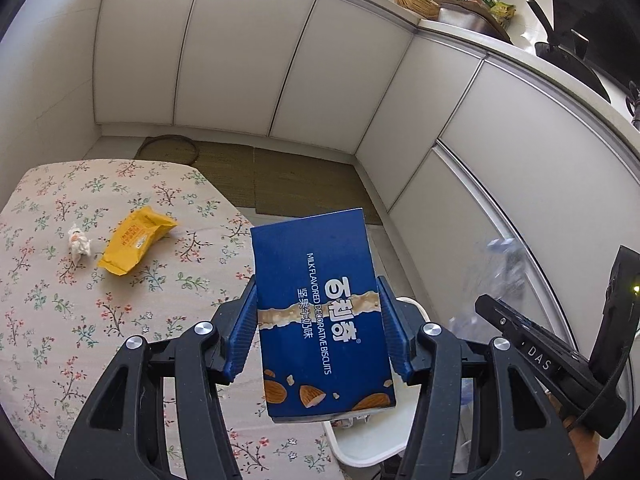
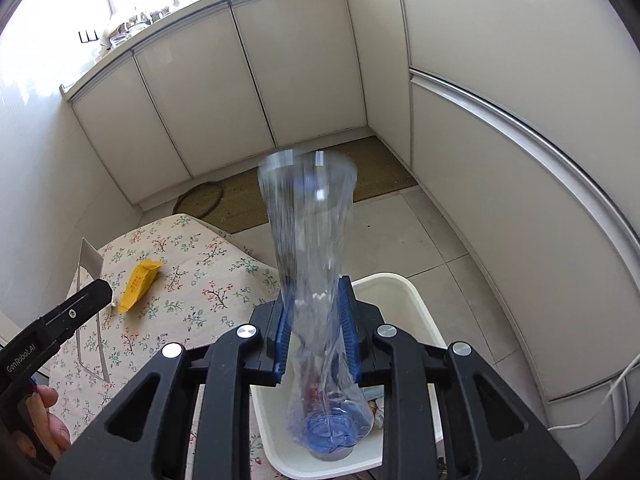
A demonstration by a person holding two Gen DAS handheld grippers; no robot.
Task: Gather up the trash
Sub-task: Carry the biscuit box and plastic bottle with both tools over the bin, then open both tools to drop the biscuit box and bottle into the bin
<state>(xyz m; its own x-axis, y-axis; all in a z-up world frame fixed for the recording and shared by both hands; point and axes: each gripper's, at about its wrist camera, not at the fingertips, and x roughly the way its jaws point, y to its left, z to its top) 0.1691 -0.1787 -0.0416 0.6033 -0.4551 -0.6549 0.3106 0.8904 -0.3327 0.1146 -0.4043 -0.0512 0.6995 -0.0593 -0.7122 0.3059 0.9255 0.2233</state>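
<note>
My left gripper [image 1: 317, 280] is shut on a blue biscuit box [image 1: 320, 312], held upright over the table edge and the white bin [image 1: 372, 448]. My right gripper [image 2: 314, 292] has a clear crushed plastic bottle [image 2: 312, 240] between its blue pads, cap end down over the white bin [image 2: 416, 300]. The bottle is smeared lengthwise while the fingers are sharp, so the pads no longer hold it still. A yellow wrapper [image 1: 136, 240] and a crumpled tissue [image 1: 78, 242] lie on the floral tablecloth [image 1: 60, 340].
White cabinet doors [image 1: 240, 60] curve around the corner behind. A brown mat [image 2: 320, 176] covers the floor by them. A white folded card [image 2: 90, 260] stands on the table at the left. Some scraps lie in the bin.
</note>
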